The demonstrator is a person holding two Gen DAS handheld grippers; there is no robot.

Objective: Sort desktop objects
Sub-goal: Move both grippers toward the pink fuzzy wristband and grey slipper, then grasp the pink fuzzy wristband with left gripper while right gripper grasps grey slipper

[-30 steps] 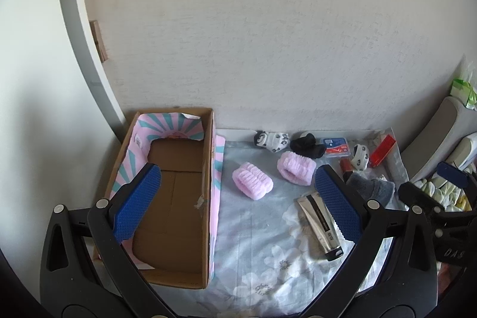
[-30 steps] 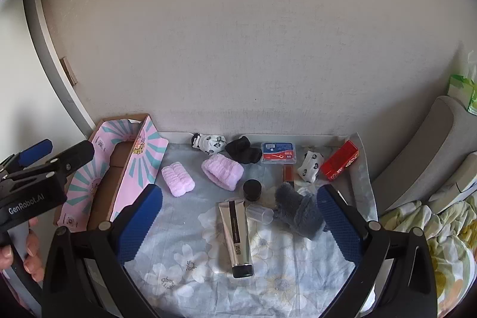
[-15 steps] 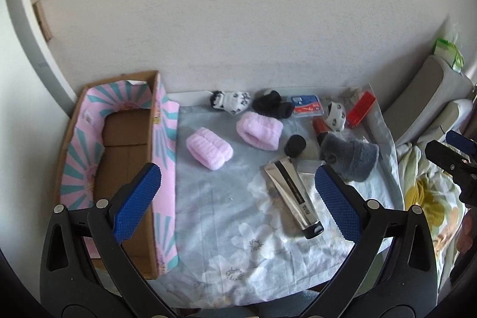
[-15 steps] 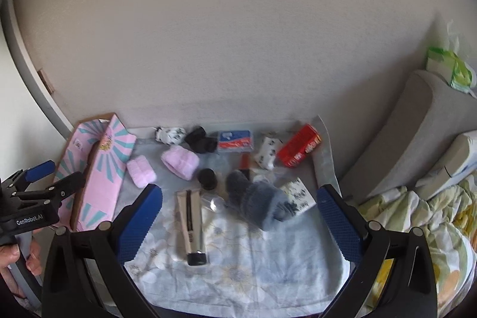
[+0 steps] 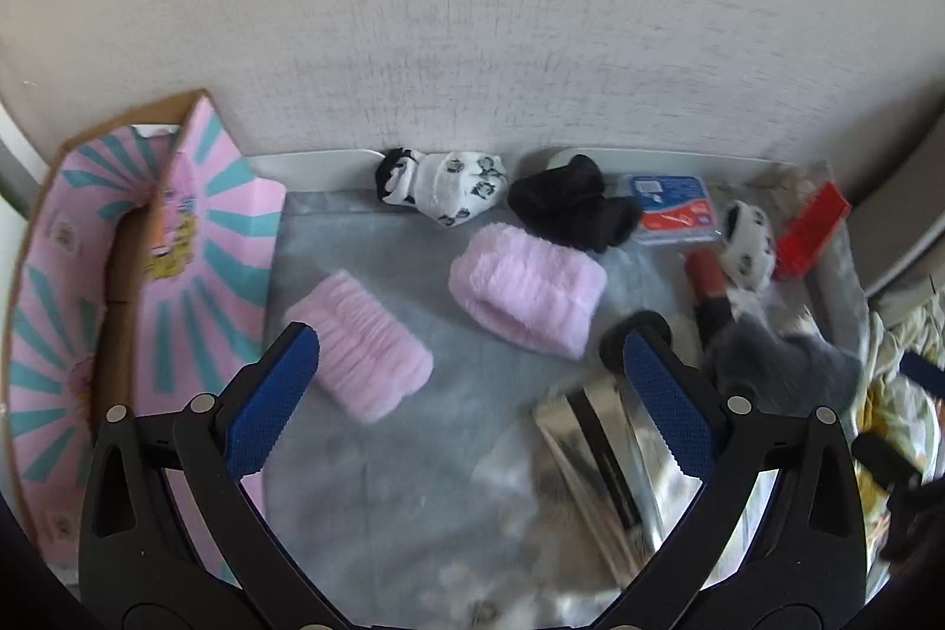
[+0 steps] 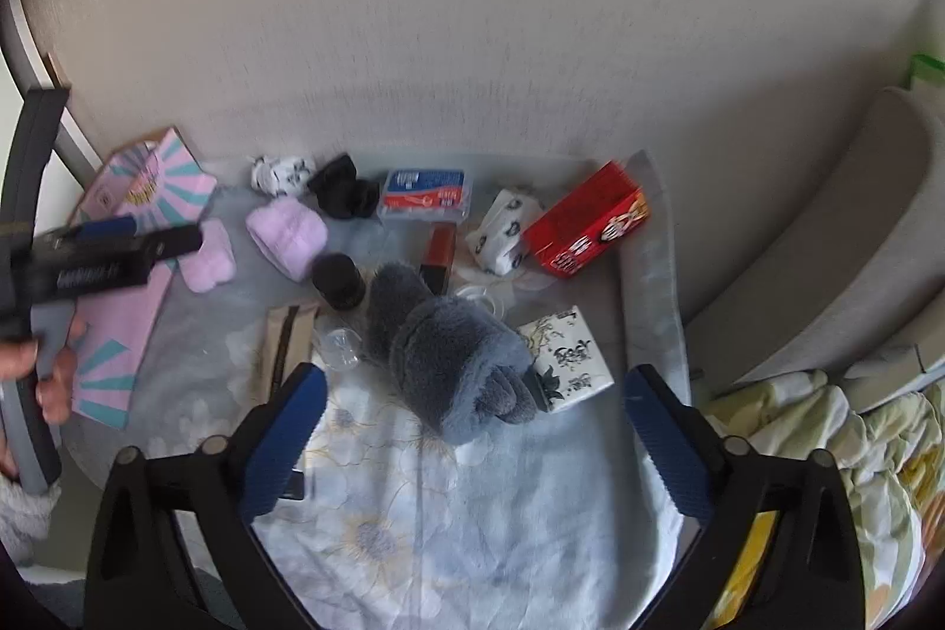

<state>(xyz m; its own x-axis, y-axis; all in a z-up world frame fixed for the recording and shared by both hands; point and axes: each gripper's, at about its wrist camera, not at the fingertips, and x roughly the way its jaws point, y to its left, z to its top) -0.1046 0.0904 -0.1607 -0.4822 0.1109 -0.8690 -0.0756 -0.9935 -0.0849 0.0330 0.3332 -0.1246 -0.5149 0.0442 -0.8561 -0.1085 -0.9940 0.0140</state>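
Box (image 5: 88, 276) sits at the cloth's (image 5: 413, 482) left edge, against the wall; the visible part of its inside is bare cardboard. Left gripper (image 5: 466, 400) wide open, nothing held, a pink roll (image 5: 360, 352) just past its left finger. Right gripper (image 6: 472, 423) wide, jaws closing, grey fuzzy bundle (image 6: 449, 352) between them, untouched. Clutter lines the wall; near cloth is free.

Soft daylight, motion-blurred foreground (fisheye bends the edges).
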